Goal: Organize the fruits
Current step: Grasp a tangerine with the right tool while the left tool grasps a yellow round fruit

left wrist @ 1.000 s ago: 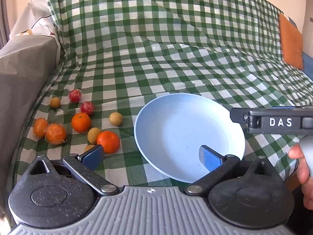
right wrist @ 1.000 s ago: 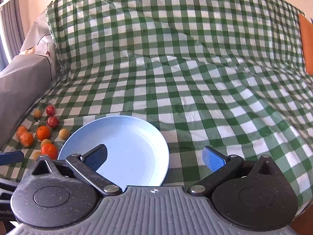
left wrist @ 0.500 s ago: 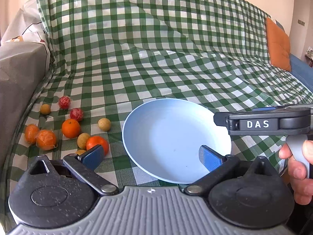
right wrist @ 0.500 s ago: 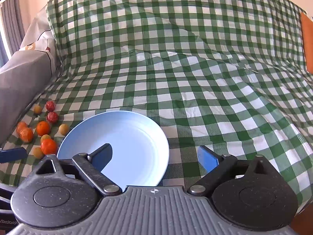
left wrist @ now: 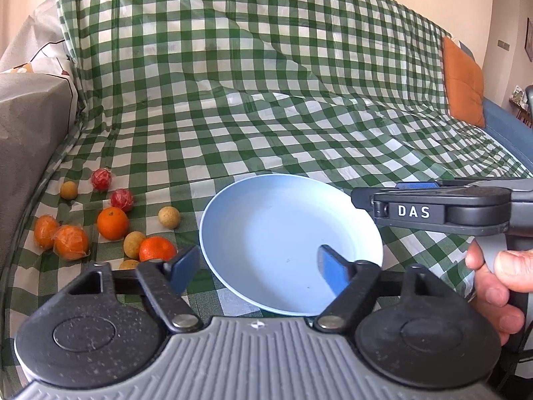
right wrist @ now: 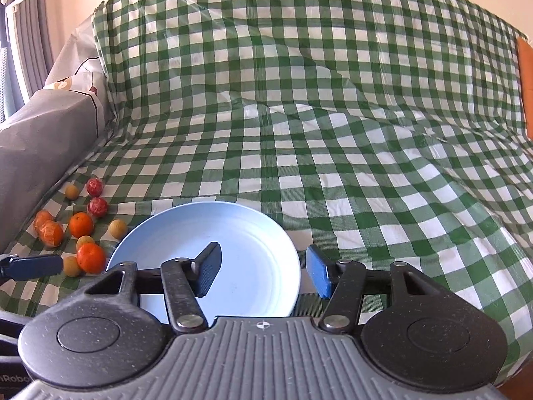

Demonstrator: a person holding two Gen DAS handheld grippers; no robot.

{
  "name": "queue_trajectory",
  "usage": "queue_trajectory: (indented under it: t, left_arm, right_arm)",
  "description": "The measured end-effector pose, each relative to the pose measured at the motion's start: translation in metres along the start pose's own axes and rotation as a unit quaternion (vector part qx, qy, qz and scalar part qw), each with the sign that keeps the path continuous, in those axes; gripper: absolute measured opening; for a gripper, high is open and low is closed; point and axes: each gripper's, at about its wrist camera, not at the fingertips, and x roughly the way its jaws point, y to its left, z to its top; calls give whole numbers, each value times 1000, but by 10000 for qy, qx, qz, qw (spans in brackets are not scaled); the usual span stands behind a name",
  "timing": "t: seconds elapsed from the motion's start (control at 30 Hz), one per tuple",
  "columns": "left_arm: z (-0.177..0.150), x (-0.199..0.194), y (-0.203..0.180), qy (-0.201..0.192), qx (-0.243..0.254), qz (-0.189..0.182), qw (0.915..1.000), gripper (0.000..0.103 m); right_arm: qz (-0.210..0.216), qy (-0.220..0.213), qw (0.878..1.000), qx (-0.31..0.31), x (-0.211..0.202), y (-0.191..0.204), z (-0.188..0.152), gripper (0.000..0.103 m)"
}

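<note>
An empty light blue plate (left wrist: 286, 230) lies on the green checked cloth; it also shows in the right wrist view (right wrist: 253, 243). Left of it lie several loose fruits: oranges (left wrist: 112, 223), red wrapped fruits (left wrist: 121, 199) and small yellow-brown fruits (left wrist: 169, 216). They also show at the left of the right wrist view (right wrist: 81, 225). My left gripper (left wrist: 256, 268) is open and empty, over the plate's near left rim. My right gripper (right wrist: 263, 273) is open and empty, its jaws either side of the plate's near right rim. It shows side-on in the left wrist view (left wrist: 433, 208).
A grey wrapped armrest (left wrist: 30, 126) rises at the left beside the fruits. An orange cushion (left wrist: 464, 83) sits at the far right. The checked cloth (right wrist: 333, 133) covers the seat and backrest behind the plate.
Both grippers have drawn back and shifted a little, so the plate and fruits sit lower in both views. The right gripper's jaws have narrowed somewhat. Nothing was picked up.
</note>
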Motion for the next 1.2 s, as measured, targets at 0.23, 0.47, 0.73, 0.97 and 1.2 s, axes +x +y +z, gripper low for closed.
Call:
queue_trajectory:
  t: [0.23,0.47,0.73,0.97,1.2]
  left_arm:
    - [0,-2,-1,-26,1,-17,10000,70]
    - [8,-11,2,-50,71,-123,9999,43]
    - [45,-28,32,-499,1149,290,9917,35]
    - [38,-33,93,-704,205,438,9963,32]
    - [42,-40,133,-880,-1132,166,9895,31]
  right_arm:
    - [-101,-102,9999,62,-1,1,-1,59]
    - [-59,-16,9997,240,-2,0,0,59]
    - [45,-174,9991,371,-11,11,6,53]
    - [471,-336,9980,270,-21,35,15,34]
    - [922,-372,9949,141,-15,60,20,31]
